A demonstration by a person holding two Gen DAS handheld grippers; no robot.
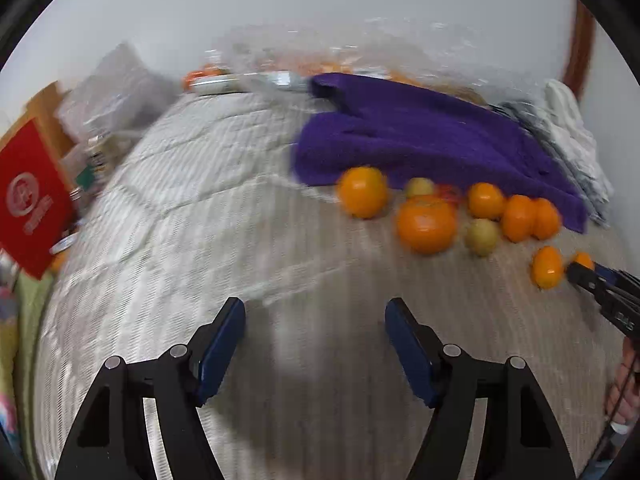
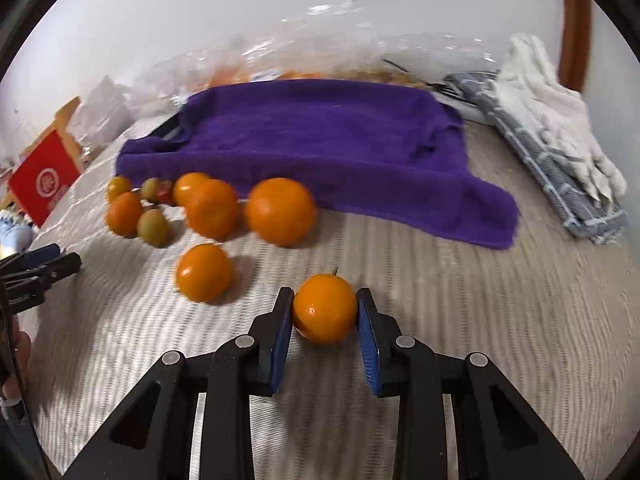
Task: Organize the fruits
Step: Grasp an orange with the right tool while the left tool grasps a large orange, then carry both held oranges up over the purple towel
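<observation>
Several oranges and small green-yellow fruits lie in a loose group on the striped bedspread (image 2: 480, 320) in front of a purple towel (image 2: 320, 144). My right gripper (image 2: 325, 320) is shut on a small orange (image 2: 325, 307), held just above the bedspread. Another orange (image 2: 204, 273) lies to its left, a big orange (image 2: 280, 211) further back. My left gripper (image 1: 315, 344) is open and empty over bare bedspread, left of the fruit group; the big orange (image 1: 426, 224) and a green fruit (image 1: 482, 237) show there. The right gripper also shows at the right edge (image 1: 576, 270).
A red box (image 1: 30, 200) stands at the left edge of the bed. Clear plastic bags (image 2: 340, 48) lie behind the towel by the wall. A white cloth (image 2: 560, 112) and a grey checked cloth (image 2: 560, 184) lie at the right.
</observation>
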